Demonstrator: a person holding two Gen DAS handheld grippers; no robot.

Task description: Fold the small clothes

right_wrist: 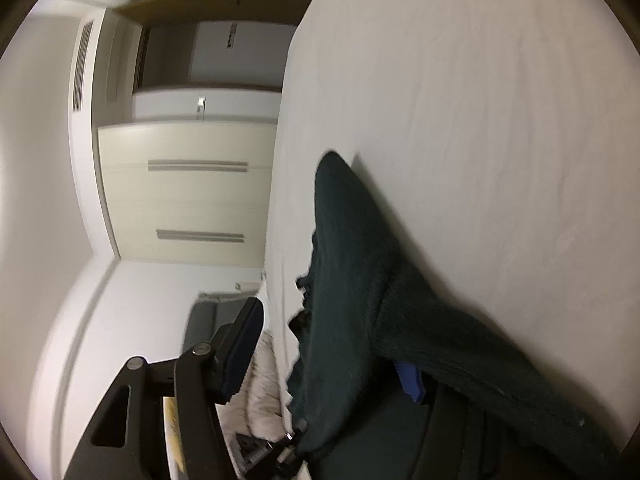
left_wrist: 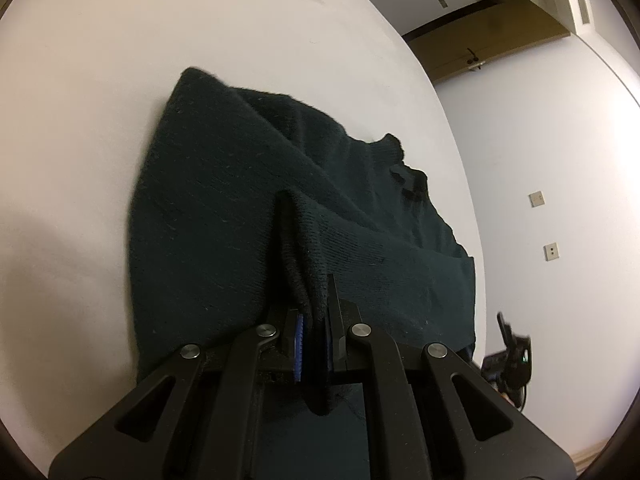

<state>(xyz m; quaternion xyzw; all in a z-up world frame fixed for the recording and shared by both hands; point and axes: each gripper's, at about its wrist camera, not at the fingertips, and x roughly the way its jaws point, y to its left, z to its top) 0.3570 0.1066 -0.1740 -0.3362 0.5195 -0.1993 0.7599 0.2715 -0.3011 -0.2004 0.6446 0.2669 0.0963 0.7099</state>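
A dark green knitted sweater (left_wrist: 248, 184) lies spread on a white surface (left_wrist: 80, 120). My left gripper (left_wrist: 314, 332) is shut on a raised fold of the sweater's near edge, and the cloth stands up in a ridge between the blue pads. In the right wrist view, which is rolled sideways, the sweater (right_wrist: 352, 248) hangs over the surface's edge (right_wrist: 280, 200). My right gripper (right_wrist: 326, 340) stands open with the cloth between its jaws. The cloth drapes over one blue pad (right_wrist: 410, 380); the other finger (right_wrist: 240, 344) is clear of it.
The white surface's edge curves along the sweater's far side, with pale walls and a brown door (left_wrist: 480, 32) beyond. A black device (left_wrist: 508, 360) sits low past the edge. Cream wardrobe doors (right_wrist: 188, 188) and a fluffy pale thing (right_wrist: 260, 392) lie beside the surface.
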